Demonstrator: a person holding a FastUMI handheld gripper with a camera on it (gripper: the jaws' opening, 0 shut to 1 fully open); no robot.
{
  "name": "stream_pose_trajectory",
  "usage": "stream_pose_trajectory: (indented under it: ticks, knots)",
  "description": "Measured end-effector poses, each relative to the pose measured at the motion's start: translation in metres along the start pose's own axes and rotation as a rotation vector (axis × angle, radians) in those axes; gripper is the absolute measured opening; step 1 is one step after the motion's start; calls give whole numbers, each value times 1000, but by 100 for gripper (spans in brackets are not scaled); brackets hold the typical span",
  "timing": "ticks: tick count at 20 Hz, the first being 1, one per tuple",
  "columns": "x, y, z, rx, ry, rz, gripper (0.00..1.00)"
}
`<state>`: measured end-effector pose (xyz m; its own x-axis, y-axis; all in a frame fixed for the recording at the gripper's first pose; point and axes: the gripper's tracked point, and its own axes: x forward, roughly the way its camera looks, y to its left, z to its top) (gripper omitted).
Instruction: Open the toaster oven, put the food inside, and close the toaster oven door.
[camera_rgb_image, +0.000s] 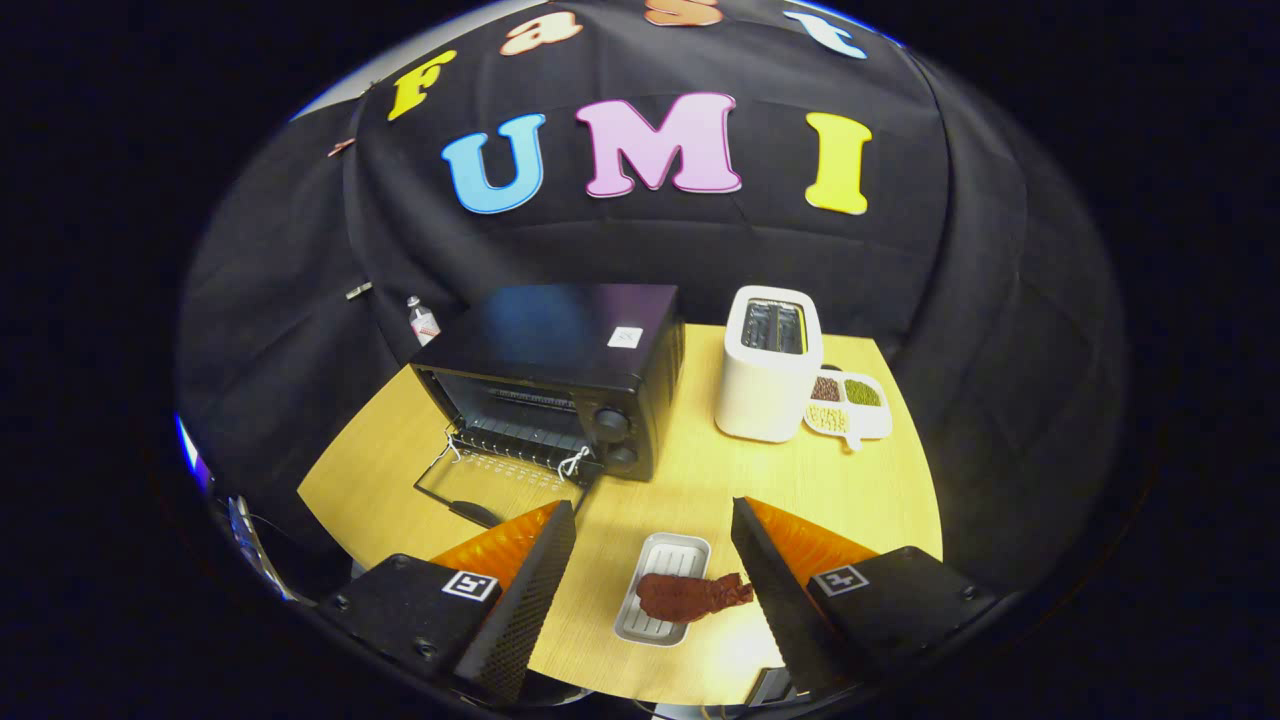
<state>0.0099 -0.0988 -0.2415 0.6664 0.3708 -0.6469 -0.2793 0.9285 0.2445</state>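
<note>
Gripper (652, 540): fingers are held wide apart, nothing gripped — likely readied for the food below.
Food: a reddish-brown piece of meat (690, 596) is laid across a small metal tray (660, 560), between the fingers and untouched.
Toaster oven (555, 385): its door (490, 485) is already dropped open toward the fingers, so loading is judged next.
Surface: a wooden table (880, 500), also bearing a white toaster (770, 365) and a divided dish (850, 405).
Room: black cloth is hung behind.
</note>
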Motion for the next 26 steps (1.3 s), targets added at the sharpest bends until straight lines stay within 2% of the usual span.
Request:
stream_pose_trajectory:
  ticks: [8, 12, 15, 17, 18, 19, 20, 21, 23, 26]
  knots:
    - [33, -56, -64, 197, 215, 61, 96]
    - [49, -49, -100, 276, 329, 133, 96]
    - [60, -48, -123, 283, 405, 159, 88]
    - [66, -48, -129, 303, 429, 159, 76]
    - [65, -48, -131, 322, 439, 156, 57]
    - [65, -47, -133, 342, 454, 169, 51]
    - [60, -40, -133, 379, 474, 203, 36]
    - [59, -34, -133, 414, 475, 237, 28]
    - [55, -28, -123, 402, 432, 260, 17]
    - [46, -27, -119, 337, 417, 239, 17]
